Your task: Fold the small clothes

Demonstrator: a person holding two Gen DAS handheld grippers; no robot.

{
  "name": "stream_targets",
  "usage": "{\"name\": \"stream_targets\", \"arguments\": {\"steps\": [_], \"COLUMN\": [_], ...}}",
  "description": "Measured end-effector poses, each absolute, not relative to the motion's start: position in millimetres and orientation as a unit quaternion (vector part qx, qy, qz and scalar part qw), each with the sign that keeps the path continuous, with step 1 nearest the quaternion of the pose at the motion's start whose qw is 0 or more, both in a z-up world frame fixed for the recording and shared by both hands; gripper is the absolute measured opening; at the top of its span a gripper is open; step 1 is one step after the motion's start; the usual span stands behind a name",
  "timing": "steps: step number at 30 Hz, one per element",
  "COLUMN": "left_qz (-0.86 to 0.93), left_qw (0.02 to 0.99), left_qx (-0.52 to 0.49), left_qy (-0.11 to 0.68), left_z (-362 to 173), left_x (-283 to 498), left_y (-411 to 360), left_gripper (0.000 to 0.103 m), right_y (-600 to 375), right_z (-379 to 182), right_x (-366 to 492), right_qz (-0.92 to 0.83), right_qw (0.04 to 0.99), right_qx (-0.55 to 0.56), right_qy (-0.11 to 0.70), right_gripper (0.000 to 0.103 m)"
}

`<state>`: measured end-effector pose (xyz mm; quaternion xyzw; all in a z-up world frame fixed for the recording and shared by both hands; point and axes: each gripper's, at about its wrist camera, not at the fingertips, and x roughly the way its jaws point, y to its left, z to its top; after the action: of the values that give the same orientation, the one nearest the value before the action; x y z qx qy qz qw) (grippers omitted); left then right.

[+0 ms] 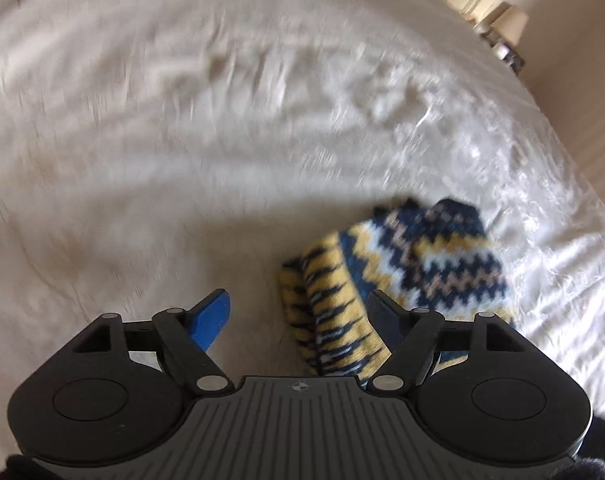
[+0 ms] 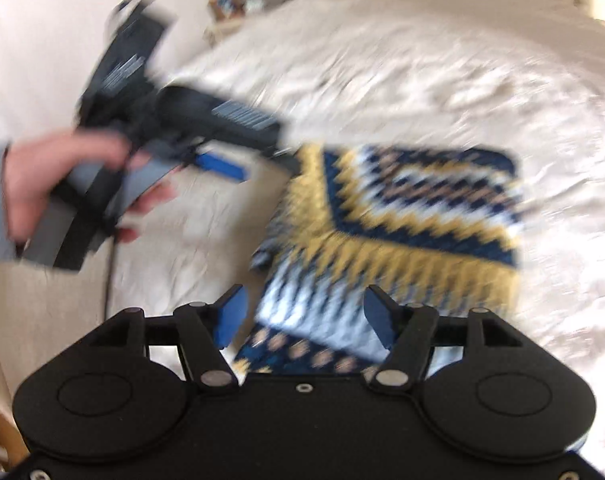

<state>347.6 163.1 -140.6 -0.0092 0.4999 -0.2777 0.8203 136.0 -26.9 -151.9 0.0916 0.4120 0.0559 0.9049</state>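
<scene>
Garment: a navy, yellow and white zigzag-patterned knitted piece (image 2: 398,216) is lying folded on the bed, at about 4 o'clock in the left wrist view (image 1: 402,268) and at centre in the right wrist view.
Left tool (image 1: 298,312): its blue-padded fingers are standing wide apart, gripping nothing, with the knit's left edge lying between them.
Right tool (image 2: 306,320): its fingers are spreading wide too, hovering over the knit's near edge and holding nothing.
Person's hand (image 2: 62,184): at 9 o'clock in the right wrist view, it is gripping the left tool's handle.
Bed: a wrinkled cream-white bedspread (image 1: 222,120) is carrying the garment; both views are motion-blurred.
</scene>
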Motion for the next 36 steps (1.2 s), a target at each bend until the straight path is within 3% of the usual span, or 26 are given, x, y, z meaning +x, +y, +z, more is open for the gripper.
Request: {"name": "stream_targets", "arguments": {"steps": [4,8,9,12,19,23,25,30,36], "left_qz": [-0.314,-0.340,-0.341,-0.329,-0.317,-0.313,-0.309,-0.301,-0.287], "left_qw": [0.829,0.821,0.819,0.811,0.802,0.817,0.819,0.805,0.784], "left_qx": [0.034,0.071,0.077,0.094,0.121,0.056,0.006,-0.068,-0.073], "left_qy": [0.462,0.453,0.454,0.475,0.491,0.482,0.483,0.507,0.545], "left_z": [-120.6,-133.8,-140.2,-164.0,-190.2,-170.7,-161.7,-159.9,-188.1], "left_x": [329.4,314.6,312.8,313.5,320.5,313.1,300.9,262.0,238.0], "left_y": [136.8,101.5,96.0,87.7,85.5,106.4,125.1,159.7,160.4], "left_gripper": [0.074,0.075,0.075,0.074,0.077,0.077,0.077,0.080,0.080], "right_y": [-74.4,-125.5,-138.6,-162.2,-197.4,-206.6,-211.2,-213.5,-209.4], "right_z": [-149.3,-160.5,-165.4,-183.2,-220.1,-213.4,-206.4,-202.1,-216.3], "right_x": [145.9,180.8,192.5,224.2,255.5,241.8,229.2,200.0,197.4], "right_qz": [-0.019,-0.036,-0.037,-0.043,-0.059,-0.043,-0.025,0.009,0.033], "right_qw": [0.919,0.919,0.917,0.898,0.862,0.863,0.863,0.860,0.846], "right_qx": [0.100,0.086,0.087,0.122,0.188,0.231,0.254,0.297,0.303], "right_qy": [0.380,0.382,0.387,0.421,0.467,0.448,0.435,0.416,0.438], "right_gripper": [0.074,0.073,0.072,0.050,0.050,0.055,0.072,0.094,0.097]}}
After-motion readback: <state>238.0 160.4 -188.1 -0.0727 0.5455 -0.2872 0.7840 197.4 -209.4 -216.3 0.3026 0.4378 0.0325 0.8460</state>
